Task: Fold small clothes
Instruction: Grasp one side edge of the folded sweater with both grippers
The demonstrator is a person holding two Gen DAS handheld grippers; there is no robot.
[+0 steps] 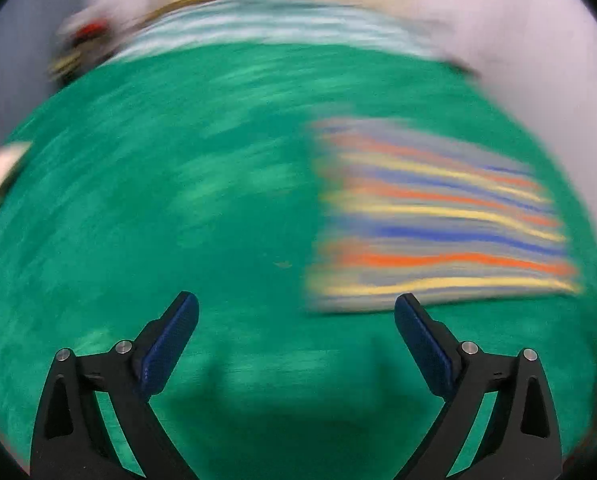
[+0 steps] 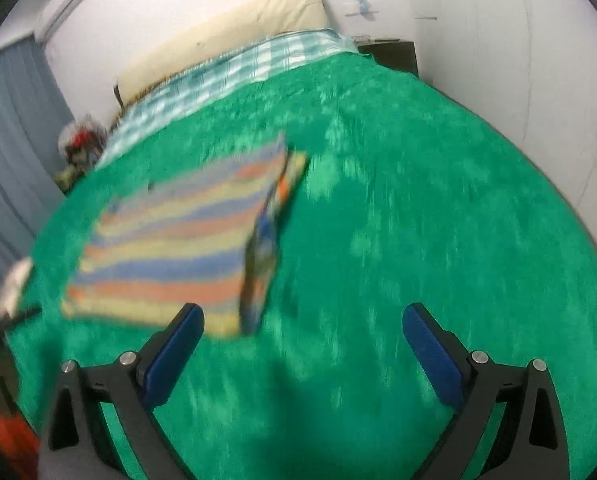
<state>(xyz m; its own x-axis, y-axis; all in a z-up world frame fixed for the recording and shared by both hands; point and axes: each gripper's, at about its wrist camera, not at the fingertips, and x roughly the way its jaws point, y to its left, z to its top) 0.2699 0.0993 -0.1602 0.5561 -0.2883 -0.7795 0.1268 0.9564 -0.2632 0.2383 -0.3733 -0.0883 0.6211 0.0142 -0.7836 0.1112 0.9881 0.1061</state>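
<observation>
1. Left wrist view: my left gripper (image 1: 296, 312) is spread wide w/ nothing between the blue pads, hovering over the green blanket (image 1: 178, 200). The striped garment (image 1: 438, 220) lies flat on the blanket, ahead and to the right, its near edge just beyond my right-hand pad. Pic is badly motion-blurred, so no seams or hems to read.
2. Right wrist view: my right gripper (image 2: 302, 320) is also wide and empty. The garment (image 2: 170, 240) sits ahead-left, its near edge just past my left-hand pad. Its right side looks doubled over, a darker flap standing up along that edge; blur, so not sure.
3. Handling, my guess: light, soft, limp knit, will sag and drape, not slippery on the fuzzy blanket. I'd pinch at corners or along an edge, one gripper each.
4. Containers: none visible in either view. A pillow (image 2: 226, 36) and checked sheet (image 2: 226, 72) sit at the far end.
</observation>
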